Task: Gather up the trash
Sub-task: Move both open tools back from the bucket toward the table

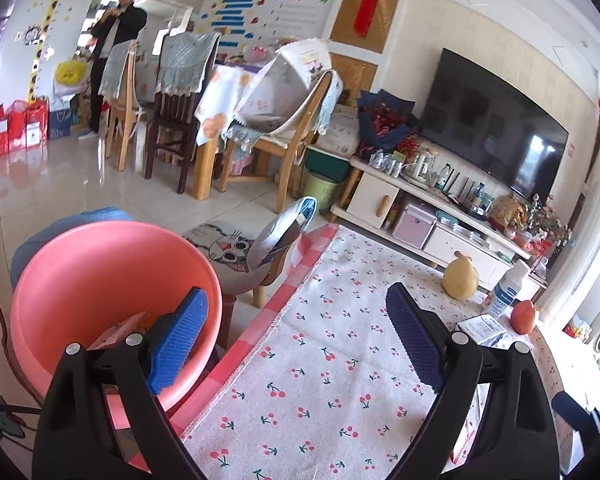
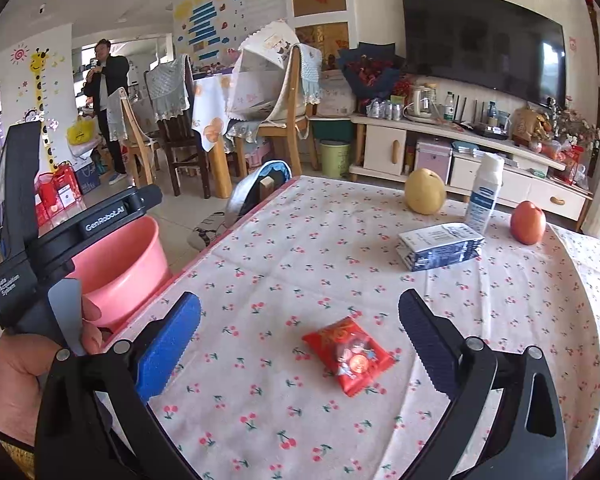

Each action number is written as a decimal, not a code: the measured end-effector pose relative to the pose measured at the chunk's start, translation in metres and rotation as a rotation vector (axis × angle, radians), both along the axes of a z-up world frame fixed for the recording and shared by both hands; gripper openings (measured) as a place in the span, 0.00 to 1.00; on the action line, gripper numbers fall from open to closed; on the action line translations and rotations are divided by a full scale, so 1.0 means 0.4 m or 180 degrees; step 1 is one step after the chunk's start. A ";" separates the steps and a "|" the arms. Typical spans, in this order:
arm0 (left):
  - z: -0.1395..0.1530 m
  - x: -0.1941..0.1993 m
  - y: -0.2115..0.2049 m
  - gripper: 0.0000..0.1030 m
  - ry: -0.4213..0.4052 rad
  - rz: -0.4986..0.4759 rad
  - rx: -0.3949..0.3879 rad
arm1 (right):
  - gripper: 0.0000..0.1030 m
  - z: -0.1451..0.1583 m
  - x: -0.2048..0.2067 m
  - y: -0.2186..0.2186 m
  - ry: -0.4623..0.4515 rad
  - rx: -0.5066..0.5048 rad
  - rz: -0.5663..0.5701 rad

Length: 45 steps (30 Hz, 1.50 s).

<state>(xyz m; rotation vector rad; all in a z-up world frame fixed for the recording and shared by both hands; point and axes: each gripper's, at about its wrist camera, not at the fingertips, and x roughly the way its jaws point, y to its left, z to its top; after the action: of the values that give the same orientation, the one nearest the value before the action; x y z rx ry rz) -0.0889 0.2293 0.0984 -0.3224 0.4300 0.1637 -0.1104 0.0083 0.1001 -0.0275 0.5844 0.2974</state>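
Observation:
A pink plastic bucket point(image 1: 100, 276) stands beside the table's left edge, with a pink wrapper point(image 1: 118, 330) lying inside it. My left gripper point(image 1: 296, 312) is open and empty, its left finger over the bucket and its right finger over the table. My right gripper point(image 2: 300, 320) is open and empty, just above the cloth, with a red snack packet point(image 2: 350, 356) lying between and slightly beyond its fingers. A crumpled blue-and-white package point(image 2: 440, 246) lies farther back on the table. The bucket also shows in the right wrist view point(image 2: 120, 268), partly hidden by the left gripper's body point(image 2: 60, 232).
The table has a cherry-print cloth point(image 2: 300, 248). A yellow pear point(image 2: 425, 191), a white bottle point(image 2: 484, 196) and a red apple point(image 2: 528, 222) stand at its far side. A chair point(image 2: 260, 188) is at the far edge. A TV cabinet point(image 2: 460, 148), a dining table and a standing person point(image 2: 108, 100) are beyond.

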 end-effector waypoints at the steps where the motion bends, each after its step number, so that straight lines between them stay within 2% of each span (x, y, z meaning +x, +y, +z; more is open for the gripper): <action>1: 0.001 -0.007 -0.011 0.89 -0.0041 -0.0013 0.0045 | 0.95 -0.003 -0.003 -0.013 0.0004 0.0009 -0.0021; 8: 0.002 -0.046 -0.064 0.89 -0.0196 -0.0081 0.0370 | 0.95 -0.029 0.002 -0.103 0.0258 0.0212 -0.0026; 19: 0.008 -0.093 -0.159 0.89 -0.0101 -0.0393 0.0533 | 0.95 -0.048 0.011 -0.225 0.0384 0.0365 -0.0127; 25: 0.012 -0.096 -0.242 0.89 0.0080 -0.0713 0.0758 | 0.95 -0.036 0.022 -0.301 0.0374 0.0449 -0.0237; 32: 0.000 -0.094 -0.314 0.89 0.0202 -0.0994 0.0751 | 0.95 -0.027 0.039 -0.412 0.0476 0.0724 -0.0477; 39: -0.049 -0.077 -0.402 0.89 0.0438 -0.1388 0.0743 | 0.95 -0.033 0.057 -0.489 0.0611 0.0919 -0.0631; 45: -0.113 -0.037 -0.451 0.89 0.0783 -0.1648 0.0768 | 0.95 -0.037 0.063 -0.503 0.0687 0.0955 -0.0559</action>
<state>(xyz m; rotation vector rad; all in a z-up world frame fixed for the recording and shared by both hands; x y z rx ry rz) -0.1039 0.0491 0.0533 0.0543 0.7157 -0.2528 -0.0853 -0.1927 0.0852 0.3471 0.7460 0.2157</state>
